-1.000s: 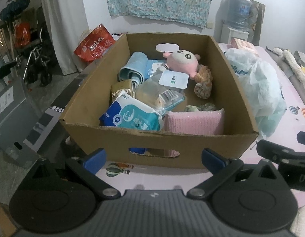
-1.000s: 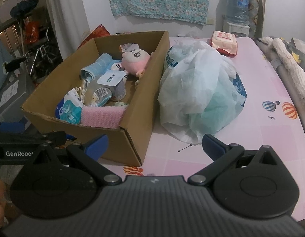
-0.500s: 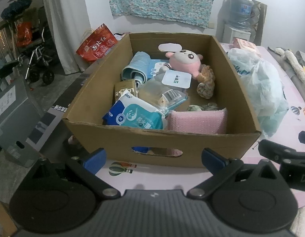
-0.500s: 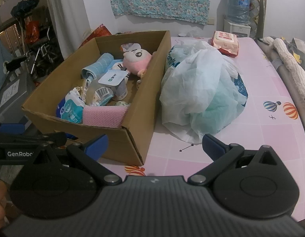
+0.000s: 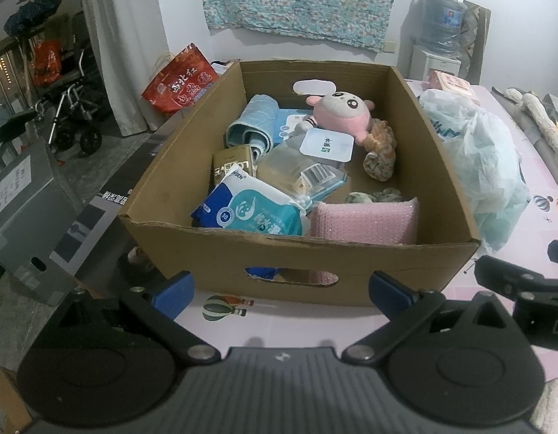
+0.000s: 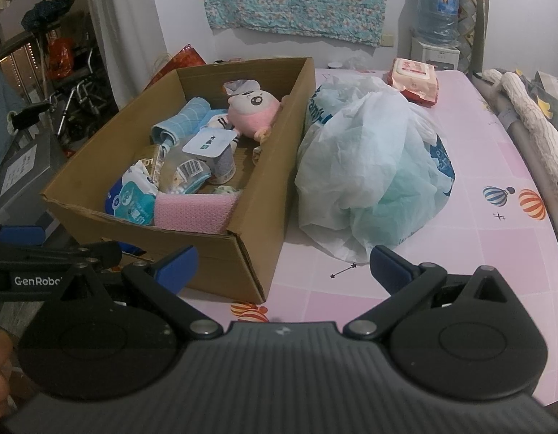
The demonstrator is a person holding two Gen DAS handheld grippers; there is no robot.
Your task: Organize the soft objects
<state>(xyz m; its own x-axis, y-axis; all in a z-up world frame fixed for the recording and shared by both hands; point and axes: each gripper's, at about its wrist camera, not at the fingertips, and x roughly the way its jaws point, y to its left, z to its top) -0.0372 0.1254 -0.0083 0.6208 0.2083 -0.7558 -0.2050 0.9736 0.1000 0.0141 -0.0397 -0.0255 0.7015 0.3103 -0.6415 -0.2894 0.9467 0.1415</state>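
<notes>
Both grippers, left gripper (image 5: 280,285) and right gripper (image 6: 283,263), splayed and empty before cardboard box (image 5: 300,256); pink plush toy (image 5: 342,112) at its back looks light, squashy: pinch round body.

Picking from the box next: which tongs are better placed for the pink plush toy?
Left, probably. The left tongs face the cardboard box squarely, in line with the pink plush toy. The right tongs point beside it, toward the plastic bag. Both are open.
</notes>
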